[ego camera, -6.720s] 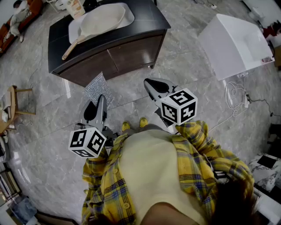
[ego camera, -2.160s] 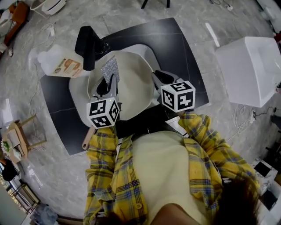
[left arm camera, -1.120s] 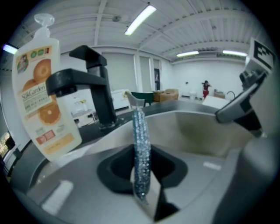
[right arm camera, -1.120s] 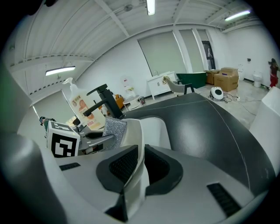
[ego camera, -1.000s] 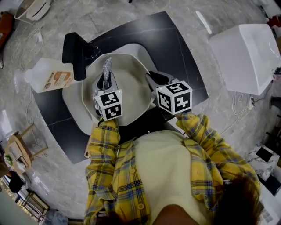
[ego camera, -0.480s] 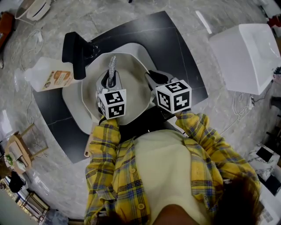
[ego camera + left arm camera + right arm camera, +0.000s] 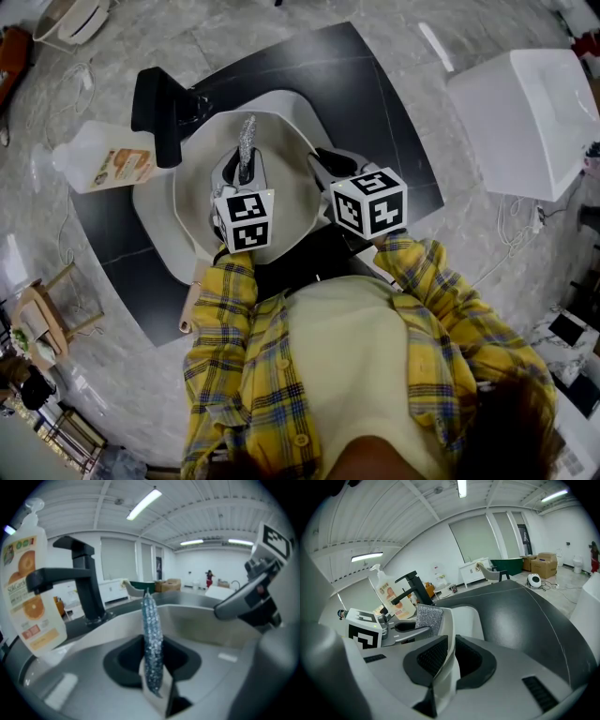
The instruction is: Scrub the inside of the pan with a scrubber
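The pan (image 7: 292, 192) sits in the sink (image 7: 150, 214), open upward. The scrubber (image 7: 247, 141), pinched edge-on in the left gripper (image 7: 242, 167), points its long axis toward the far wall, above the pan's middle, so the surface to scrub lies below it. The right gripper (image 7: 323, 169) is clamped on the pan's right rim.

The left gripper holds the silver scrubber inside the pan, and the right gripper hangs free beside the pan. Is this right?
No. The right gripper is shut on the rim of the pan, as the right gripper view shows. The left gripper does hold the silver scrubber inside the pan.
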`<state>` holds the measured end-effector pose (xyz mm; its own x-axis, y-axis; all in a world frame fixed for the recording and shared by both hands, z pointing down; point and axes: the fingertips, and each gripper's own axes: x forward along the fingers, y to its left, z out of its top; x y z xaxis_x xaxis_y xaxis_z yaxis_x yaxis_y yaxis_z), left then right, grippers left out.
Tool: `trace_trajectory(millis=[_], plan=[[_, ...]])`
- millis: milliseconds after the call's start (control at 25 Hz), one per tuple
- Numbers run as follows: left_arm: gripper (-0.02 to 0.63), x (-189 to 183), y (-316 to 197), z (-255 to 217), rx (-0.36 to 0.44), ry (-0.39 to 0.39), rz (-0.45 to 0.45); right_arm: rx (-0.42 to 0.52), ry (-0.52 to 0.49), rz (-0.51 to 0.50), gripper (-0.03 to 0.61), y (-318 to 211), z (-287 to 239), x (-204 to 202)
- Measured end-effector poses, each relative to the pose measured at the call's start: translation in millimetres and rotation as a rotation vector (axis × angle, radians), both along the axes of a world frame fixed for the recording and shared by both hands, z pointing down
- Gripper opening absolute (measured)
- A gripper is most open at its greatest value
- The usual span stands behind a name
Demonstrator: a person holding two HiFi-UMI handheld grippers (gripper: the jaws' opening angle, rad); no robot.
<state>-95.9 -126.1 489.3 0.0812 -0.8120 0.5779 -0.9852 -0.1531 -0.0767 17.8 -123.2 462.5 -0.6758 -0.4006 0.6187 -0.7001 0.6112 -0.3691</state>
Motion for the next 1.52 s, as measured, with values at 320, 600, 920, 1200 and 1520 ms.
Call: trace_trajectory(millis=[320, 600, 920, 1200, 1520], plan=[[0.092, 19, -3, -4, 0.036, 0.135, 0.037, 0.0, -0.005, -0.003, 0.018, 0, 1, 0], [0.092, 33, -10, -9, 0.053, 0.225, 0.045, -0.003, -0.011, -0.004, 0.018, 1, 0, 0], [0.092, 43, -7, -15, 0.064, 0.317, 0.064, -0.005, -0.019, 0.004, 0.018, 1, 1, 1], [0.092, 53, -1, -18, 0.056, 0.338, 0.109, -0.008, -0.02, 0.009, 0.018, 1, 0, 1], [0.092, 72, 15, -22, 0.0, 0.332, 0.224, -0.016, -0.035, 0.013, 0.018, 2, 0, 2]])
